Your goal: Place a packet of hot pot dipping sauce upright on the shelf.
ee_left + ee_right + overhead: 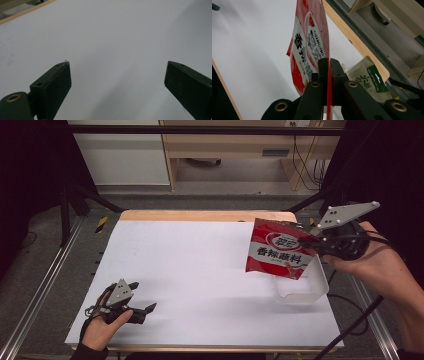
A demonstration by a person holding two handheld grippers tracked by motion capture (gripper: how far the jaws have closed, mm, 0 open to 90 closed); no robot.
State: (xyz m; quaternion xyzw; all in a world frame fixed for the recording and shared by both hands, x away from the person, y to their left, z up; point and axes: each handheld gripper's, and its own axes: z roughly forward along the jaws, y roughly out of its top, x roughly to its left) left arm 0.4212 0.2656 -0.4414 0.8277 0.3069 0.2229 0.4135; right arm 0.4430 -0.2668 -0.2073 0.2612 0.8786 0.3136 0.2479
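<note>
red seasoning packet [280,249] hangs pinched by edge in right claw [316,243], lifted above clear plastic container [301,287] at table's [200,270] right side. left claw [142,309] wide, empty, low over table. step: carrying packet. next: lower and release with care.

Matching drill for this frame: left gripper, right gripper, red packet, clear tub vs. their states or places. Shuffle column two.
1 left gripper
2 right gripper
3 red packet
4 clear tub

a held up off the table
b jaws wide apart, nothing between them
c on the table, right side, below the packet
d clamped on the packet's edge

Pairs: 1-b, 2-d, 3-a, 4-c
</note>
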